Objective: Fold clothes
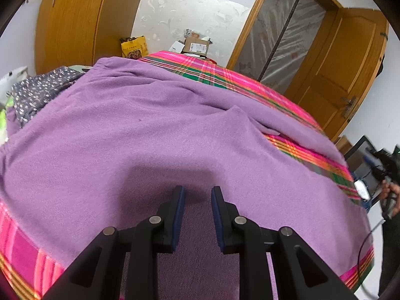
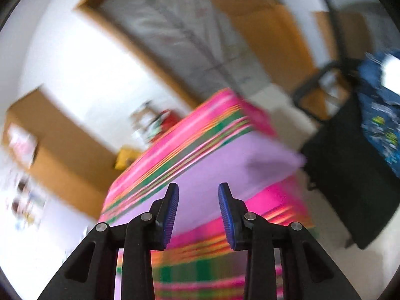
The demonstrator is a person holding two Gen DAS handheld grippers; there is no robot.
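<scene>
purple fleece garment [image 1: 140, 135] spread on striped pink sheet [image 1: 250, 80], left claw [image 1: 198, 193] and right claw [image 2: 198, 190] parted, empty

left gripper [image 1: 198, 192] and right gripper [image 2: 198, 190]: jaws parted, nothing between them.

Count: 1 purple garment [image 1: 150, 137], 1 plaid sheet [image 1: 250, 82], 1 floral garment [image 1: 40, 90], 1 yellow bag [image 1: 133, 47], 1 cardboard box [image 1: 197, 46].
</scene>
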